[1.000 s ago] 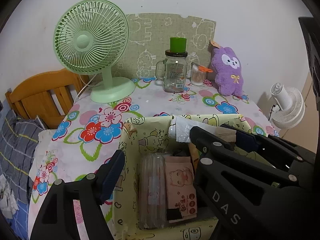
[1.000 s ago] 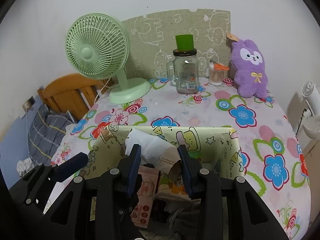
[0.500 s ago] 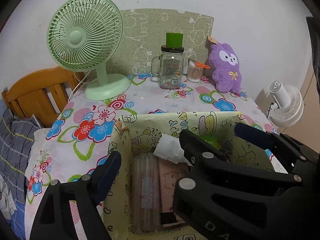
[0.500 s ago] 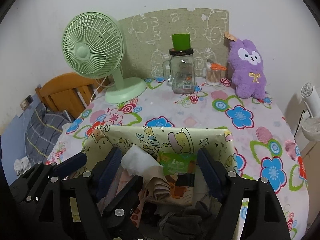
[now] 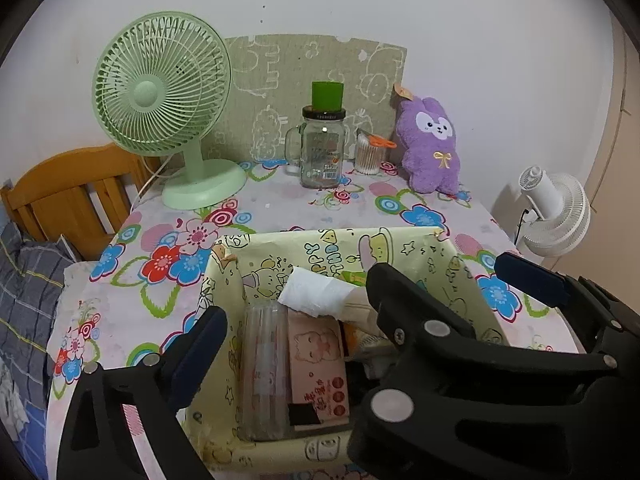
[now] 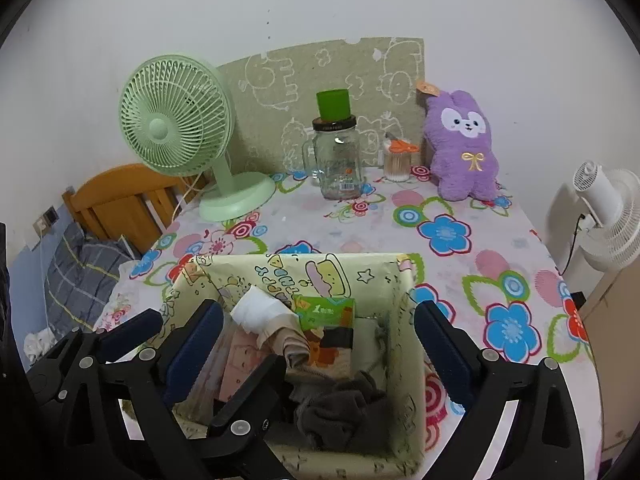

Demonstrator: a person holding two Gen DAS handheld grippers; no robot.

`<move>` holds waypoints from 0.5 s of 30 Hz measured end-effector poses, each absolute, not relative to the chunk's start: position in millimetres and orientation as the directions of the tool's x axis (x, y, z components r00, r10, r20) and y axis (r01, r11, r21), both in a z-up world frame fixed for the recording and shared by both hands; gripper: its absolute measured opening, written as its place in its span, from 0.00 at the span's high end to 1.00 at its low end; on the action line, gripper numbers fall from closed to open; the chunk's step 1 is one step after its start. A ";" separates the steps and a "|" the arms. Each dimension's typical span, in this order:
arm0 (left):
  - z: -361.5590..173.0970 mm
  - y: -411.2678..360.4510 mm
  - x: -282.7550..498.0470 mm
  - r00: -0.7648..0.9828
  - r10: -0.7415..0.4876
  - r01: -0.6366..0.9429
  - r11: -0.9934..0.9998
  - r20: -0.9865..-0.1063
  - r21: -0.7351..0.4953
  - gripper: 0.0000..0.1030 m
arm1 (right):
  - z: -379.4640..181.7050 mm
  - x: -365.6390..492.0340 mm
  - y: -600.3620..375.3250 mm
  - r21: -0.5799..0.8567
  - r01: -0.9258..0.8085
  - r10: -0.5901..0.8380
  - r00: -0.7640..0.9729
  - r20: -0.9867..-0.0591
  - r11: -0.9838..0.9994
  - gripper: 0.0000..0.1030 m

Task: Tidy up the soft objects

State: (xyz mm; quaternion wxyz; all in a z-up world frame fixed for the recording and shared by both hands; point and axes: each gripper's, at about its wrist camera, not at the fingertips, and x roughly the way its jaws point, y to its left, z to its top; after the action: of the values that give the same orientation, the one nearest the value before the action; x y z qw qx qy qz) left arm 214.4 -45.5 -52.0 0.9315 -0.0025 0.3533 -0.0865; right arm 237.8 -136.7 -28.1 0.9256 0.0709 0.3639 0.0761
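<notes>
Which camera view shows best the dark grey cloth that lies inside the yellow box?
The right wrist view shows it best: the dark grey cloth lies bunched at the near end of the yellow box, in plain sight. In the left wrist view the right gripper covers that end of the box, so the cloth is hidden.

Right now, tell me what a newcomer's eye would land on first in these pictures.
Nearest the cameras, the yellow cartoon-print box stands on the flowered tablecloth, stuffed with a white tissue wad, a green packet and dark grey cloth. Both the left gripper and the right gripper hover open over it. At the table's back stand a mint-green fan on the left and a purple plush bunny on the right.
</notes>
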 end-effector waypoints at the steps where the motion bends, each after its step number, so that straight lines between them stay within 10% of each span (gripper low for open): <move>1: -50.8 -45.9 212.0 0.737 -0.164 0.160 0.985 -0.656 -0.067 0.03 | -26.5 235.0 -138.1 0.193 -0.087 0.195 0.724 -0.662 0.977 0.03; 15: -35.2 -38.7 182.6 0.767 -0.153 0.139 0.988 -0.623 -0.072 0.00 | -2.8 196.3 -150.1 0.165 -0.042 0.137 0.771 -0.622 0.985 0.00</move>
State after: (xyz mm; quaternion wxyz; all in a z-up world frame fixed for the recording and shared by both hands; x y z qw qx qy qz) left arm 182.6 -38.7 -35.2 0.9399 -0.0109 0.3324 -0.0777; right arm 196.3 -150.1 -2.8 0.9382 0.0711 0.3353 0.0477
